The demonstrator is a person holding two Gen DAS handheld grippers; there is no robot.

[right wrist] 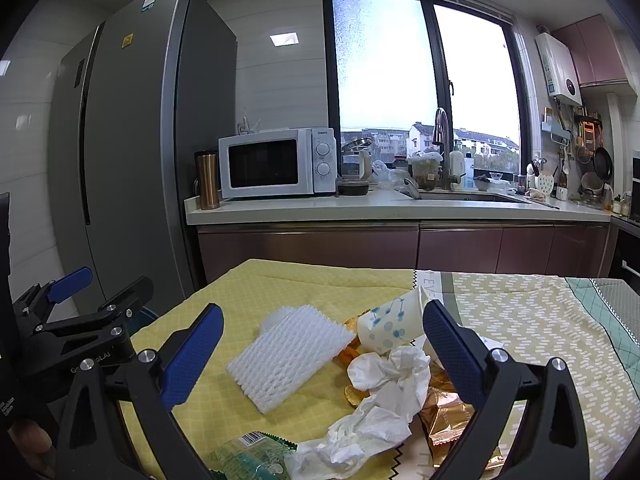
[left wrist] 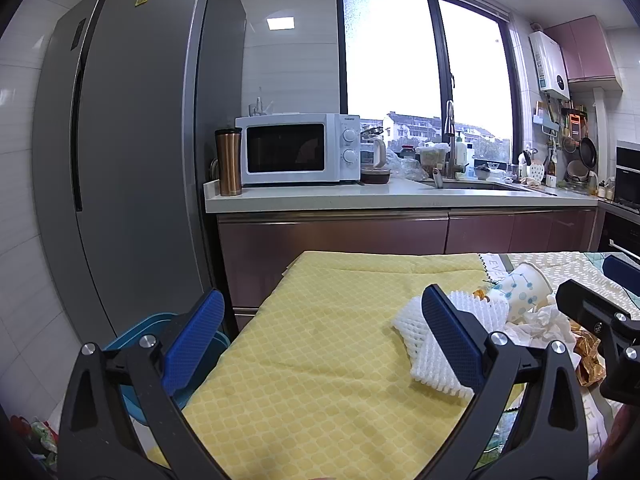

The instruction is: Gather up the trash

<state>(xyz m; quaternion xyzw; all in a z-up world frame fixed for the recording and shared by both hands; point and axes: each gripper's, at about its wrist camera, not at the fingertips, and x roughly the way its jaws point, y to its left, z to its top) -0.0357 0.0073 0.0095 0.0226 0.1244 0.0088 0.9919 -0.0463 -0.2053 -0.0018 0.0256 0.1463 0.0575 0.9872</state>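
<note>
**Trash piled, nothing picked yet**

Trash heap sits mid-tabletop (right wrist: 248, 292) on the yellow cloth: foam net (right wrist: 292, 356), tipped paper cup (right wrist: 390, 326), crumpled tissue (right wrist: 386, 384), gold wrapper (right wrist: 444, 416) all touching. I've got the right tongs (right wrist: 322, 360) spread wide & empty over it, framing the tissue, I'd say. Left tongs (left wrist: 320, 340) also spread, just beside the foam; blue bin (left wrist: 160, 328) off the tabletop's left edge, prob the drop spot.

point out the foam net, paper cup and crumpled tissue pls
foam net (right wrist: 290, 358), right wrist view, middle of its ribbed top face
paper cup (right wrist: 390, 328), right wrist view, printed side wall
crumpled tissue (right wrist: 394, 380), right wrist view, upper folds
</note>
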